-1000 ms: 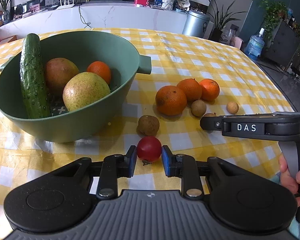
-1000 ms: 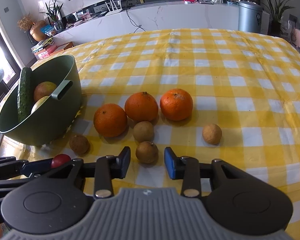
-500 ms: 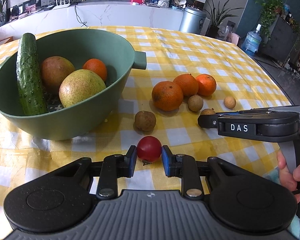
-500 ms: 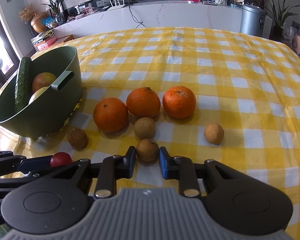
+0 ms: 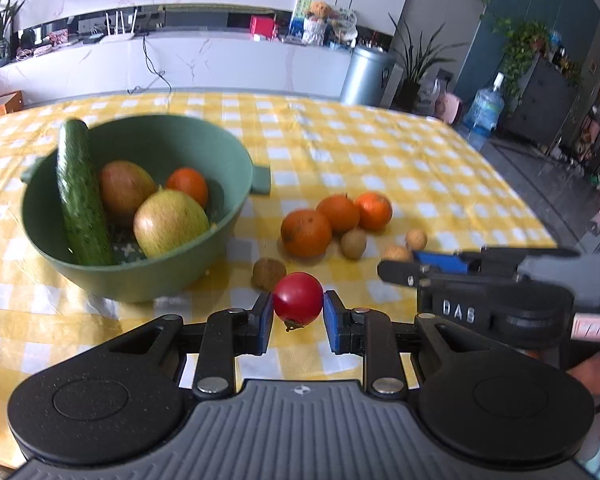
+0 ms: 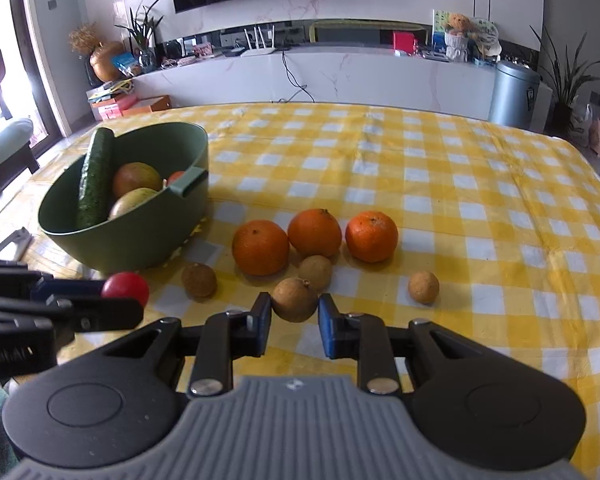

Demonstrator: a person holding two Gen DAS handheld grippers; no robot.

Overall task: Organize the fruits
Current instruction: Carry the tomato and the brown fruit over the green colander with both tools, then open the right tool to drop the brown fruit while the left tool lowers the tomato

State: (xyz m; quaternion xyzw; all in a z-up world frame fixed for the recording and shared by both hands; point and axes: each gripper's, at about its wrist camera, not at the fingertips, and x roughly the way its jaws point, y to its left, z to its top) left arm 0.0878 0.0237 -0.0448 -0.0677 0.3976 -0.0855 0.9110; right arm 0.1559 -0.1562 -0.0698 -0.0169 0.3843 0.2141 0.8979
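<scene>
My left gripper (image 5: 298, 312) is shut on a red cherry tomato (image 5: 298, 299) and holds it above the cloth. My right gripper (image 6: 294, 314) is shut on a small brown longan (image 6: 294, 300), lifted off the table. The green bowl (image 5: 236, 168) stands at the left with a cucumber (image 5: 80, 192), two mangoes and an orange inside. Three oranges (image 6: 314, 232) and three loose longans (image 6: 423, 287) lie on the yellow checked tablecloth beyond my grippers. In the right wrist view the tomato (image 6: 125, 287) shows at the left, beside the bowl (image 6: 140, 236).
The yellow checked tablecloth (image 6: 440, 168) covers the table. A longan (image 5: 269, 273) lies just ahead of the left gripper near the bowl's base. The table's right edge (image 5: 512, 192) drops to the floor. A white counter and a bin stand behind the table.
Both grippers have risen, each carrying its fruit off the table. The right gripper closed on the longan; the left stayed shut on the tomato.
</scene>
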